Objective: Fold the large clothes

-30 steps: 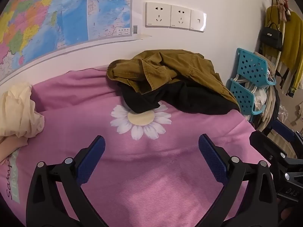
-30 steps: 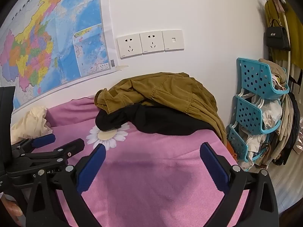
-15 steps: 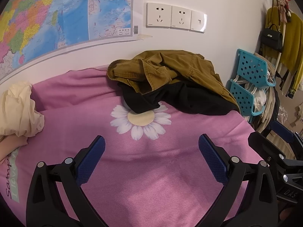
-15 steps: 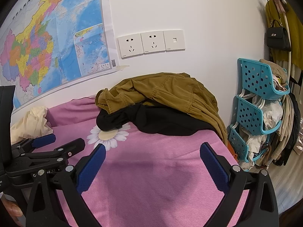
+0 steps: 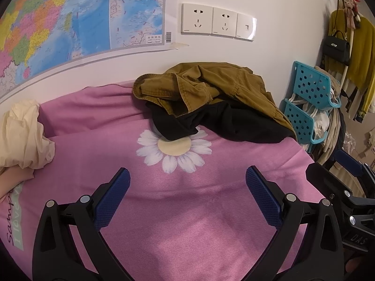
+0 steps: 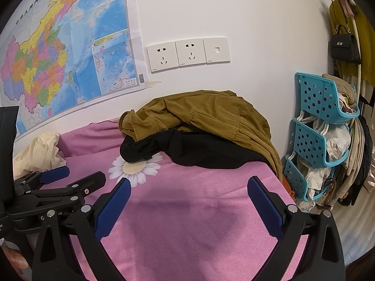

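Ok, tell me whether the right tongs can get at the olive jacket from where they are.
Probably yes. The right tongs are open and empty, and only bare pink bedspread lies between them and the olive jacket, which sits on top of the black garment, uncovered.

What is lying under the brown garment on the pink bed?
A black garment lies under the brown garment, spreading onto the pink bed cover and partly covering the daisy print. Anything deeper in the pile is hidden.
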`<state>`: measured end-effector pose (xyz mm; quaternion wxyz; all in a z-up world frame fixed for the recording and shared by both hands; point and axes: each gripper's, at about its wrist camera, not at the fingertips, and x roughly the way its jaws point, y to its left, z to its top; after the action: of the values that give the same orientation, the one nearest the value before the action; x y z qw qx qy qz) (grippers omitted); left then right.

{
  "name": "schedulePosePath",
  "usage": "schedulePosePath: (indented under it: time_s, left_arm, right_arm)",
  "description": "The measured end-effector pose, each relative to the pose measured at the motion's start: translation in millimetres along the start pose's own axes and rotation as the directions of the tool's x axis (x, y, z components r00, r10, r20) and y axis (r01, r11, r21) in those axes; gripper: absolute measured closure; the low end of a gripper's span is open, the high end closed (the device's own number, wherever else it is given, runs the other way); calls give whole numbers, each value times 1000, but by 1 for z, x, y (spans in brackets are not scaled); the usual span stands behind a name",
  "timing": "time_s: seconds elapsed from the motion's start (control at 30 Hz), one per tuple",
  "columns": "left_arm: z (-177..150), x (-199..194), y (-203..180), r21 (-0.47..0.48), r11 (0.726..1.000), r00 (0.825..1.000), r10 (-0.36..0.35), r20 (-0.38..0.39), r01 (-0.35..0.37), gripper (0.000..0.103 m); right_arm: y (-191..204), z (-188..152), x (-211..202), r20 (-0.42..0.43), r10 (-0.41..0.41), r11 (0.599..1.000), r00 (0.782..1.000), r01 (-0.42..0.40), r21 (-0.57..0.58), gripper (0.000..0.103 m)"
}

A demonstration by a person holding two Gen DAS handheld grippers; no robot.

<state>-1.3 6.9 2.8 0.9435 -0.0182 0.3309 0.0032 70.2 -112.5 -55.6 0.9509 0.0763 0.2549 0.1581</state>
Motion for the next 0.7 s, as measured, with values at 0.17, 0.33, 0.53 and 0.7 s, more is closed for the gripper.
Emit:
schedulePosePath:
  time_s: [0.17, 0.33, 0.53, 0.7]
  left_arm:
    - [0, 0, 0, -4, 1000, 1000, 0, 3, 0, 6]
    - [1, 0, 0, -6, 1000, 1000, 2, 5, -2, 6]
    - [1, 0, 1, -7, 1000, 1000, 1, 5, -1, 6]
    - [2, 2, 2, -11, 1000, 1000, 0, 4, 0, 6]
  right_arm:
    - [0, 1, 1, 1, 8, 1000, 1000, -8, -1, 6]
    - [-1, 2, 1, 0, 9, 1000, 1000, -9, 0, 6]
    - [0, 3, 3, 5, 10, 1000, 1000, -10, -5, 6]
    - [2, 5, 1, 8, 8, 1000, 1000, -8, -13, 6]
